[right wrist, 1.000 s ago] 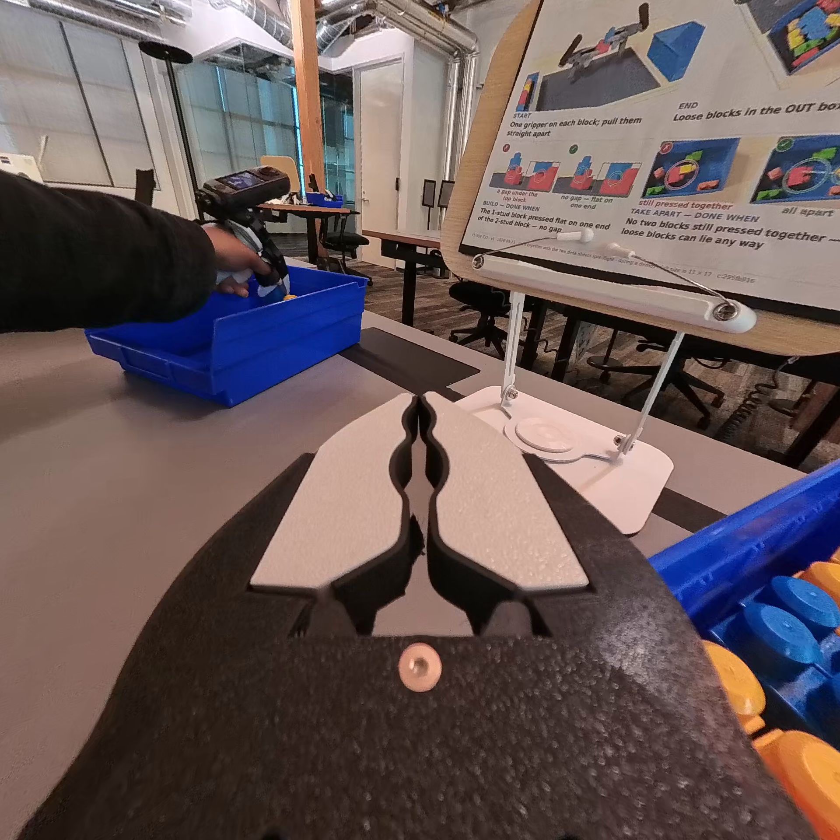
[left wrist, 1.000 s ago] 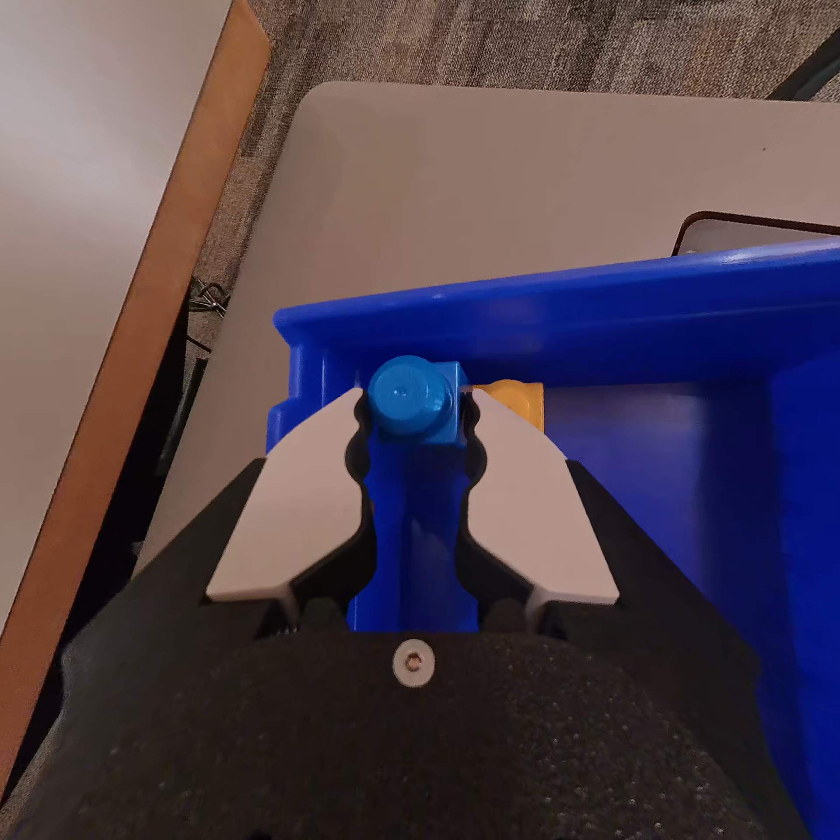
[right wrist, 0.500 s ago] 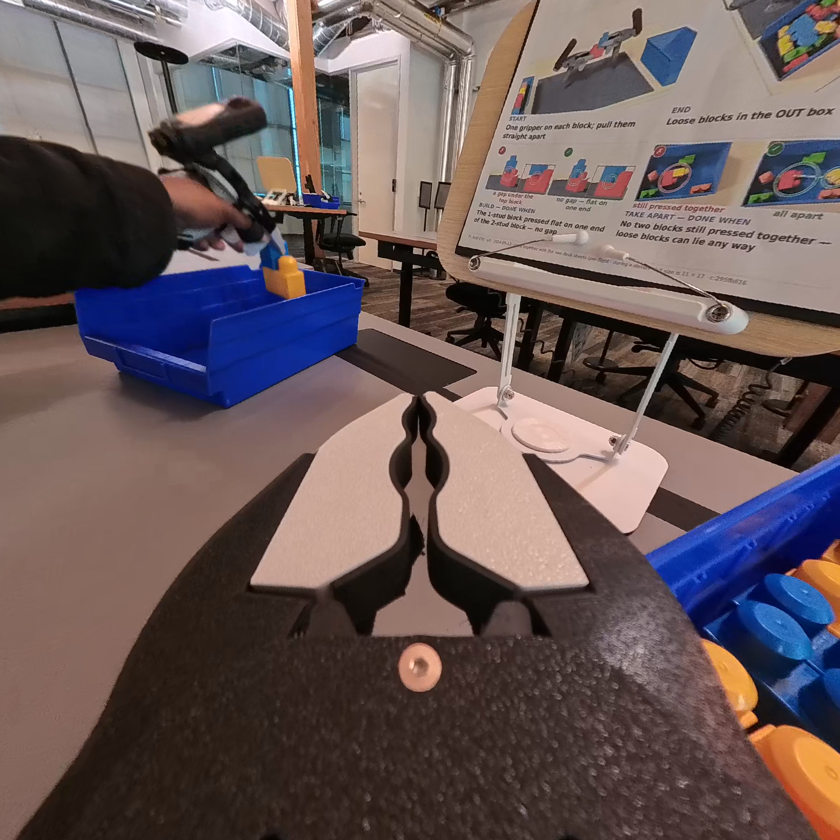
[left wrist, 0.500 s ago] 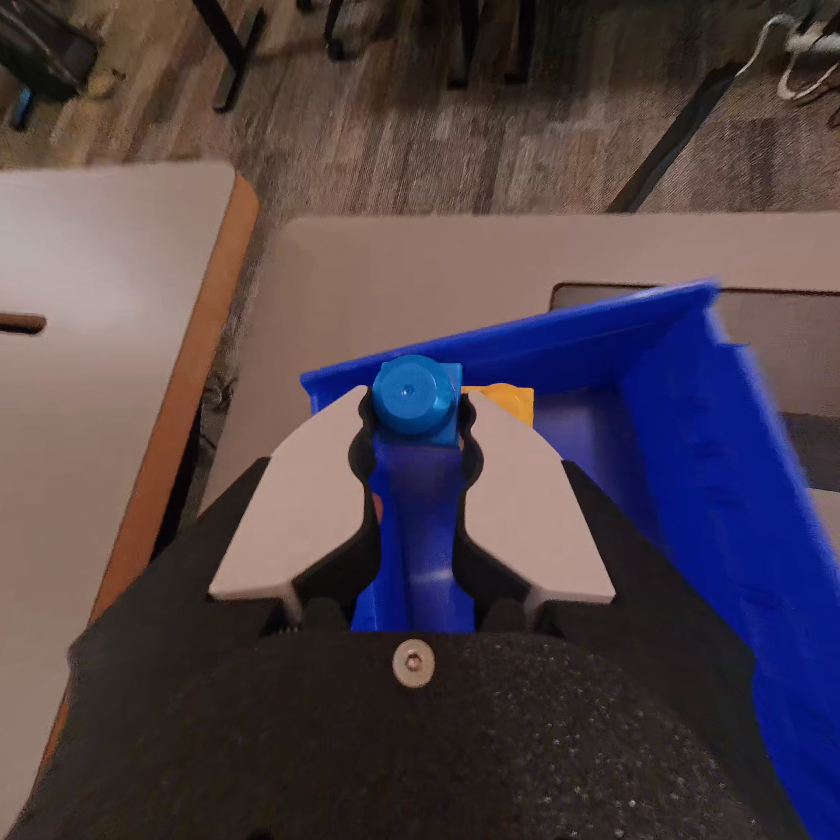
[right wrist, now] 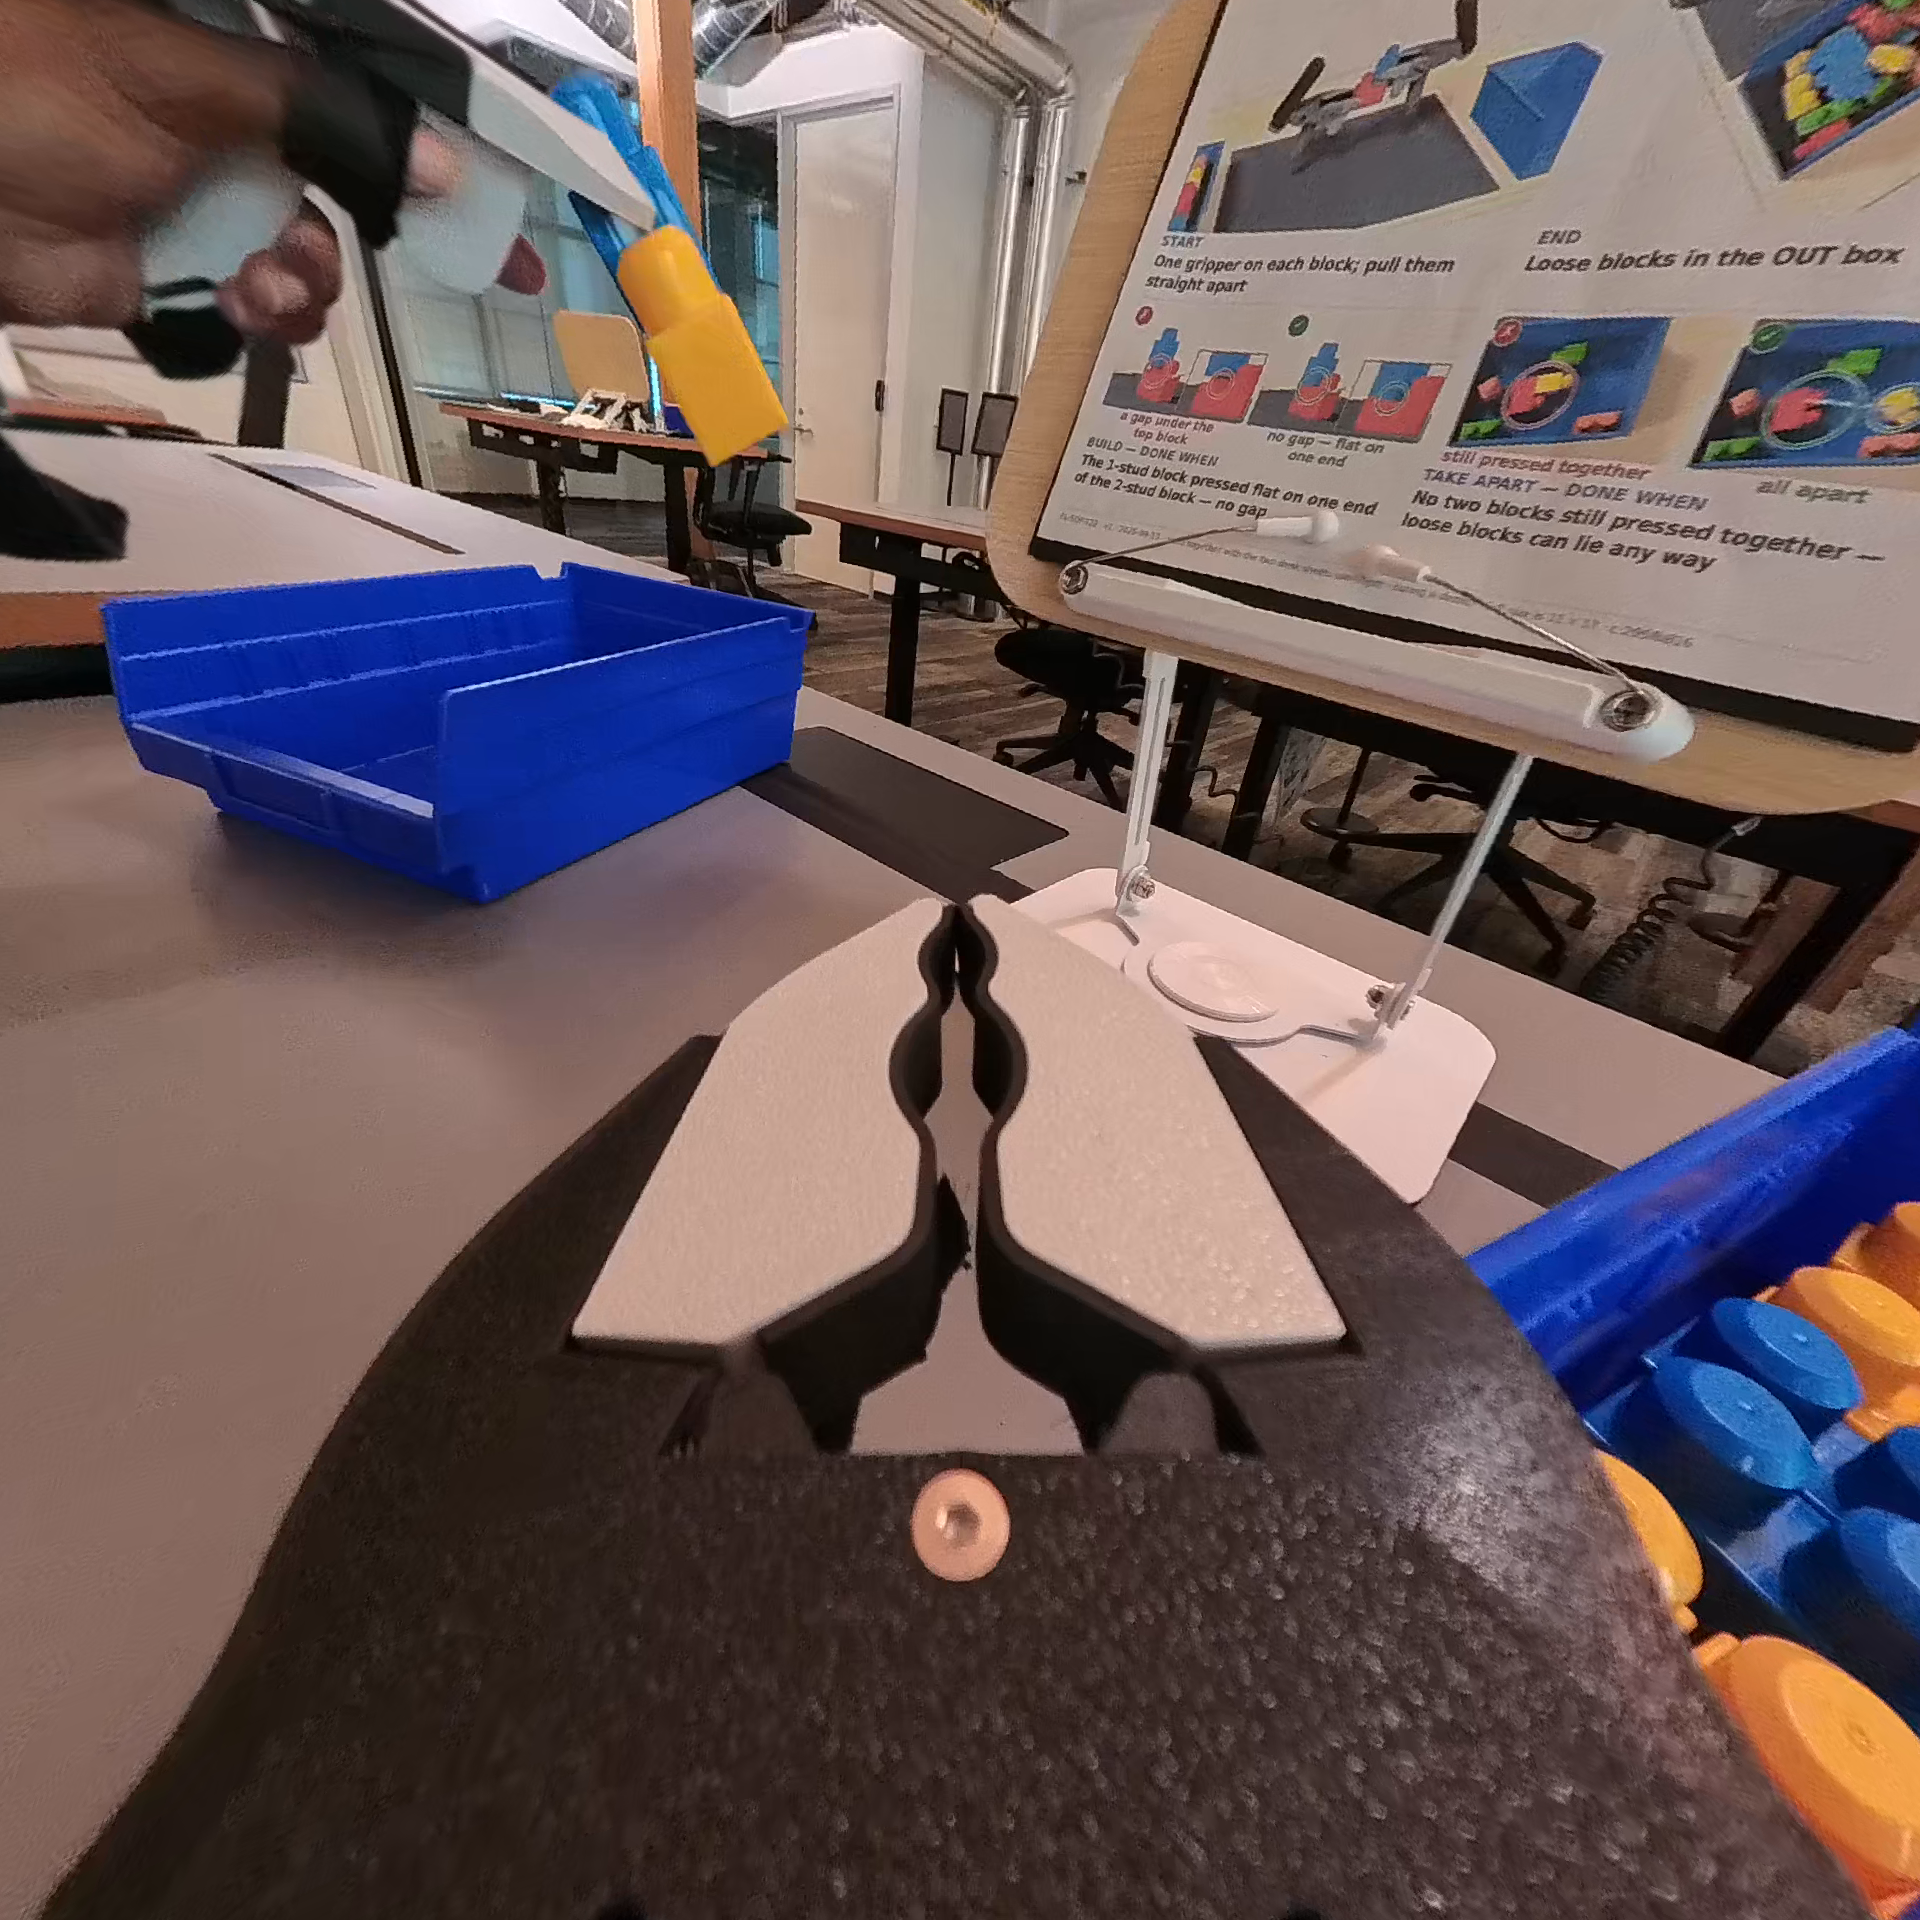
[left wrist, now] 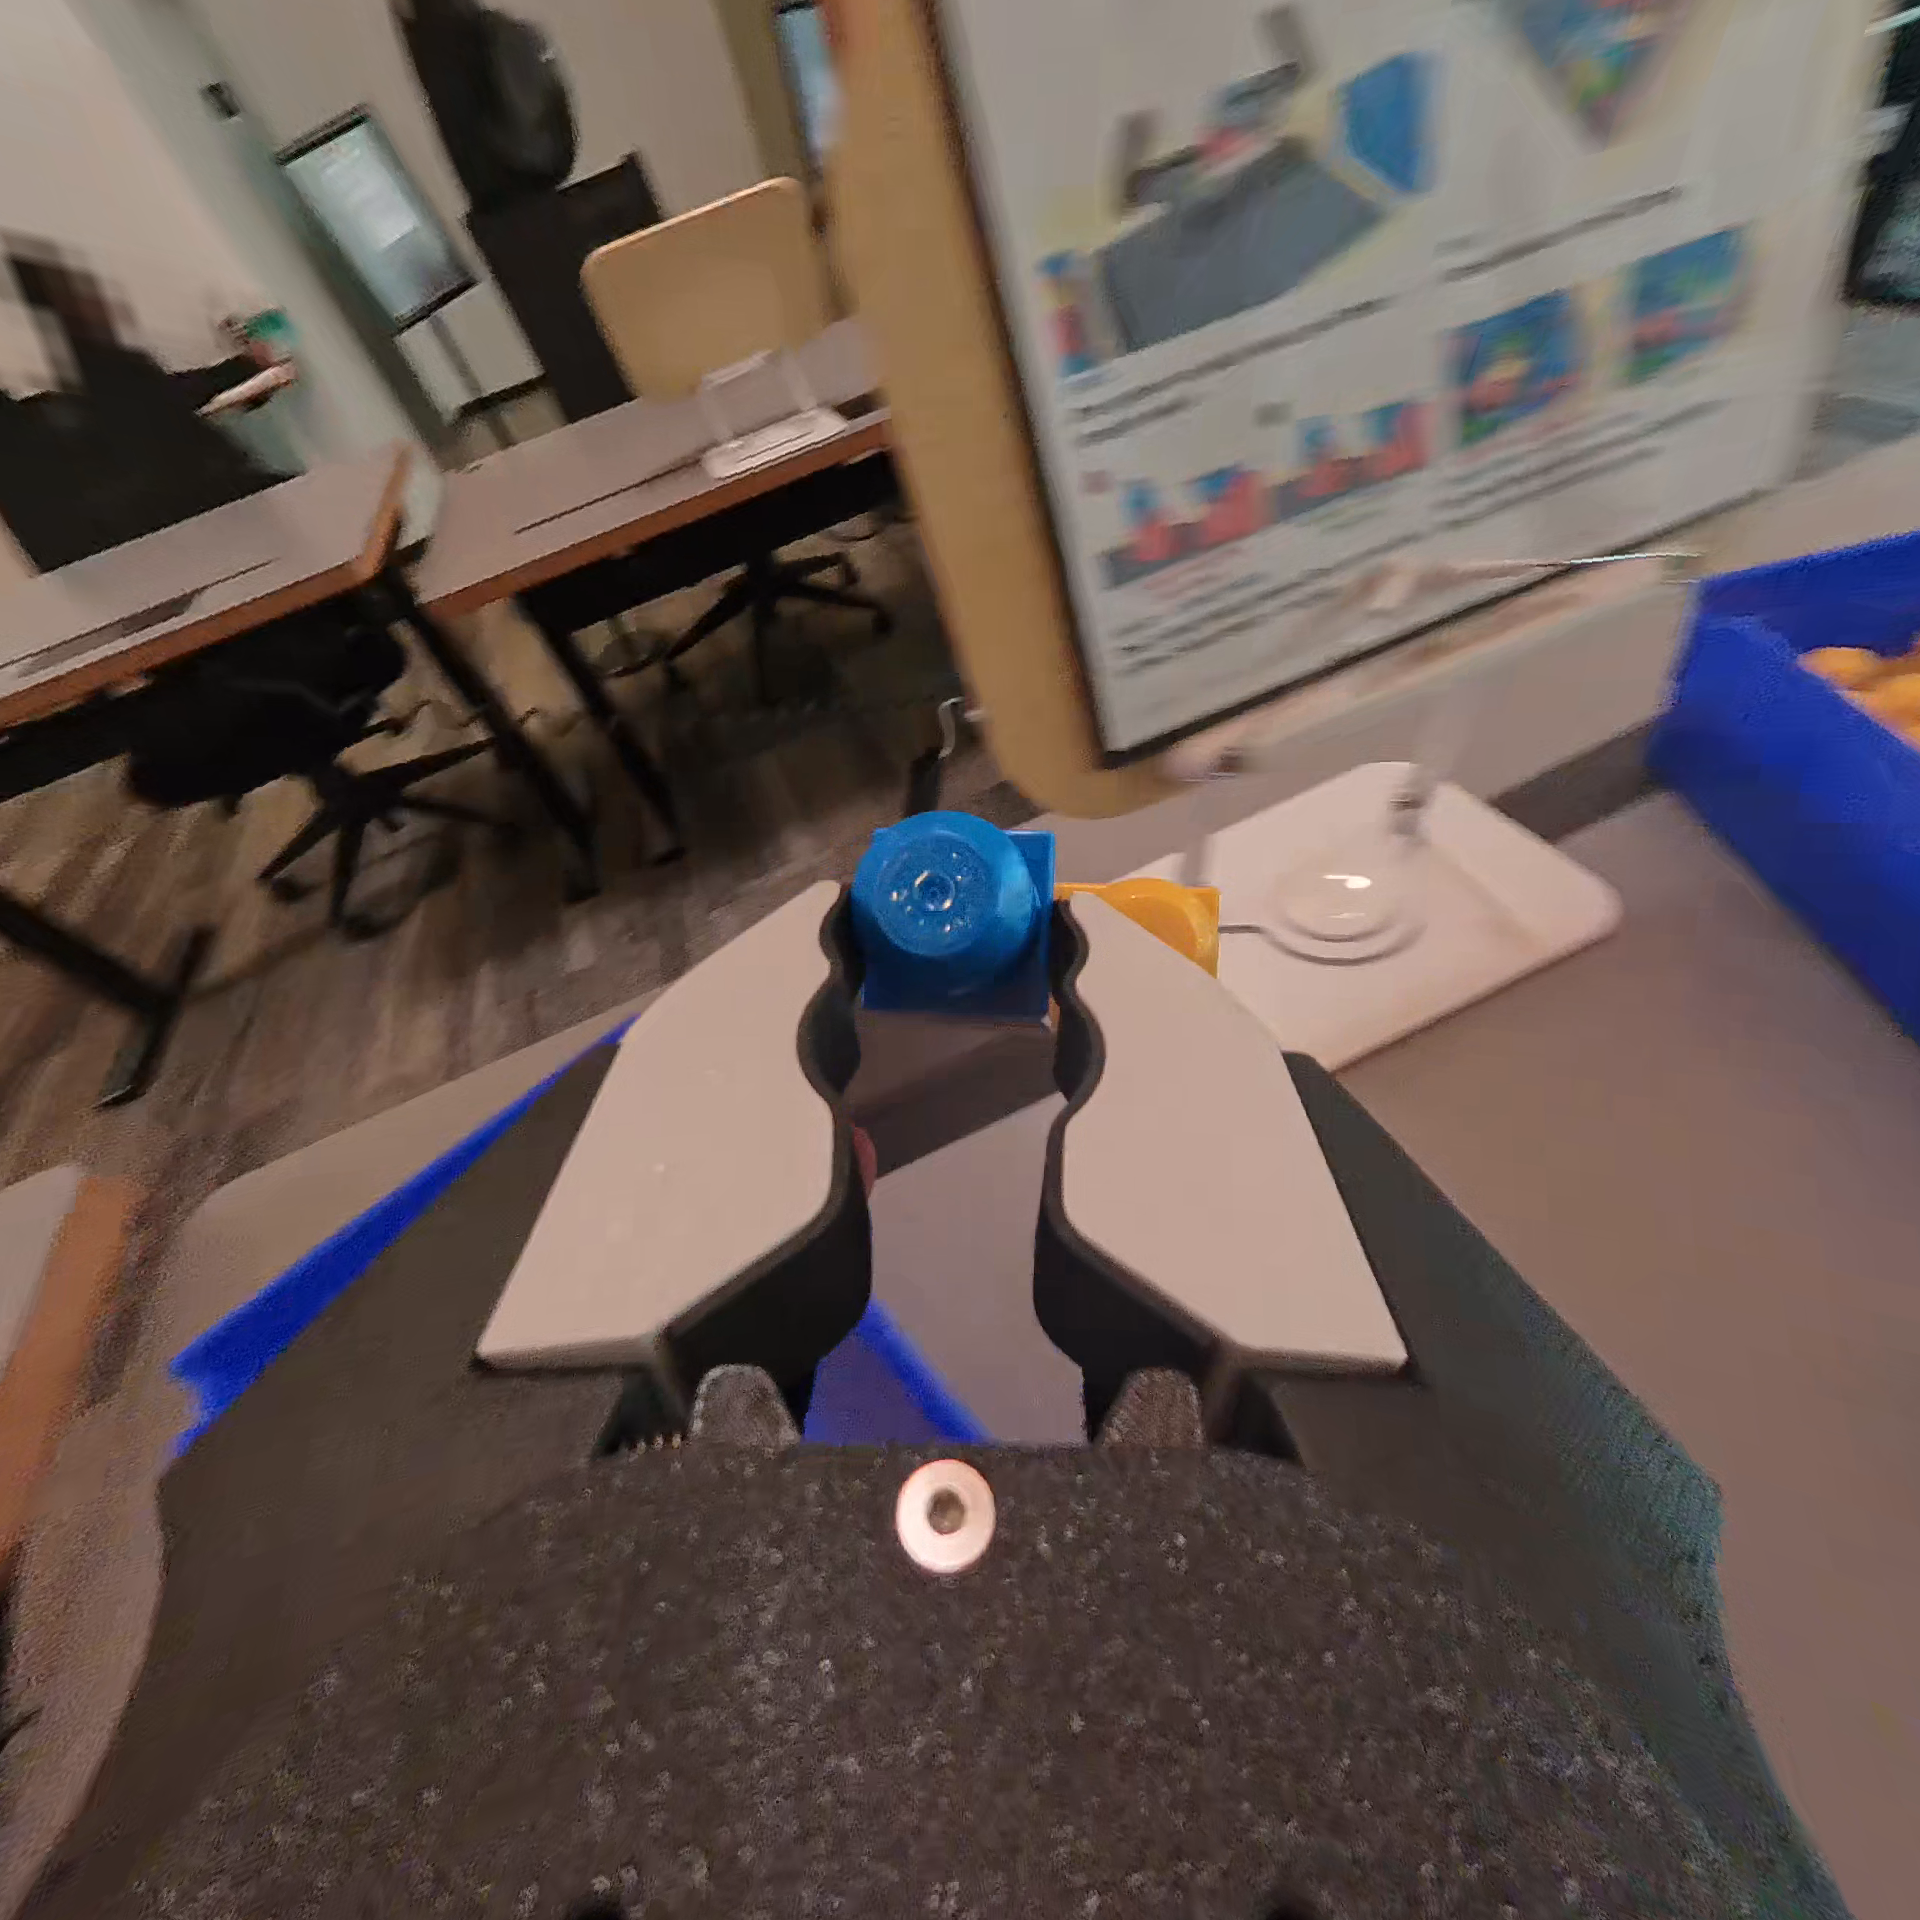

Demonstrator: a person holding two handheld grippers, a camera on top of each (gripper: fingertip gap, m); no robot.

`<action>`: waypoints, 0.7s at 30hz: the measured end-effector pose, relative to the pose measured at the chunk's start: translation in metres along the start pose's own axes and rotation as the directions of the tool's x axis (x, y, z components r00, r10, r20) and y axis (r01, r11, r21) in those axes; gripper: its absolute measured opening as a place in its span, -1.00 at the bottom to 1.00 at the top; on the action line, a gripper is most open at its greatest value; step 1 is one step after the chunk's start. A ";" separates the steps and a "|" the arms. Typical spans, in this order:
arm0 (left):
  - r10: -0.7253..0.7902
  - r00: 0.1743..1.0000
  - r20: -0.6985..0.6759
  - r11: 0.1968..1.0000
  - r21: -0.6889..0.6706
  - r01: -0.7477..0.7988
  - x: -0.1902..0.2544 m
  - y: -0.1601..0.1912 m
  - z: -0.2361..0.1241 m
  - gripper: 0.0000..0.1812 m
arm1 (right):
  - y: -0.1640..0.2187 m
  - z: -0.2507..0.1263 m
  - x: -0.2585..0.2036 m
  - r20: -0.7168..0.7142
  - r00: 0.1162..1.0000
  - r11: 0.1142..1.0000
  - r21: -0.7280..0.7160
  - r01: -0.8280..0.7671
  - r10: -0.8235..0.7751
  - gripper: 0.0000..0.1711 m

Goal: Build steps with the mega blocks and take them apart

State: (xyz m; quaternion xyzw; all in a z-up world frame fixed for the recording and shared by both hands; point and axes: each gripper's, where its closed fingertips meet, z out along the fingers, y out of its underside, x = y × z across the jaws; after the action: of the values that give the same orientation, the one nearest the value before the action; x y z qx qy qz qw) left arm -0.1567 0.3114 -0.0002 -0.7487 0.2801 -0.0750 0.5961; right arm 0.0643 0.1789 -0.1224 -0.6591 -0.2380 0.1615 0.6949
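Seen from the right gripper (right wrist: 956,920), an empty bin (right wrist: 457,717) sits on the table (right wrist: 312,1091) at ten o'clock, the stand (right wrist: 1299,997) at one o'clock, a bin of blocks (right wrist: 1662,1236) at four o'clock; the left gripper (left wrist: 945,935) holds joined blocks (right wrist: 686,312) above the empty bin

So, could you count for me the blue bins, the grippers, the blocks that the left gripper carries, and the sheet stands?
Blue bins: 2, the empty blue bin and the blue bin with blocks
Grippers: 2, left gripper and right gripper
Carried blocks: 2, blue block and yellow block, joined
Sheet stand: 1
Total: 7
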 end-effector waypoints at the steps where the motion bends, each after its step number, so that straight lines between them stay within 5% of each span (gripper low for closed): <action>1: 0.003 0.999 -0.040 1.000 0.016 -0.002 0.020 0.001 -0.004 -0.61 | 0.000 0.000 -0.001 0.001 1.000 1.000 -0.002 0.007 -0.007 -1.00; 11: -0.148 0.917 -0.370 0.987 0.005 0.161 0.174 0.054 -0.019 -0.62 | 0.002 -0.001 -0.004 -0.012 0.997 0.997 -0.013 0.075 -0.075 -1.00; 18: -0.376 0.778 -0.502 0.923 -0.126 0.365 0.215 0.107 -0.001 -0.61 | 0.000 -0.005 -0.002 -0.012 0.995 0.995 -0.004 0.101 -0.101 -1.00; 21: -0.439 0.725 -0.531 0.893 -0.170 0.416 0.218 0.115 0.002 -0.61 | -0.003 -0.007 -0.008 0.025 0.987 0.987 -0.009 0.161 -0.161 -0.83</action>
State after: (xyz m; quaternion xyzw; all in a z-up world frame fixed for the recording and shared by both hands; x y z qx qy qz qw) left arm -0.0128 0.1871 -0.1560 -0.7494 0.2624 -0.4191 0.4403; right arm 0.0618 0.1684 -0.1202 -0.6396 -0.2998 0.1114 0.6991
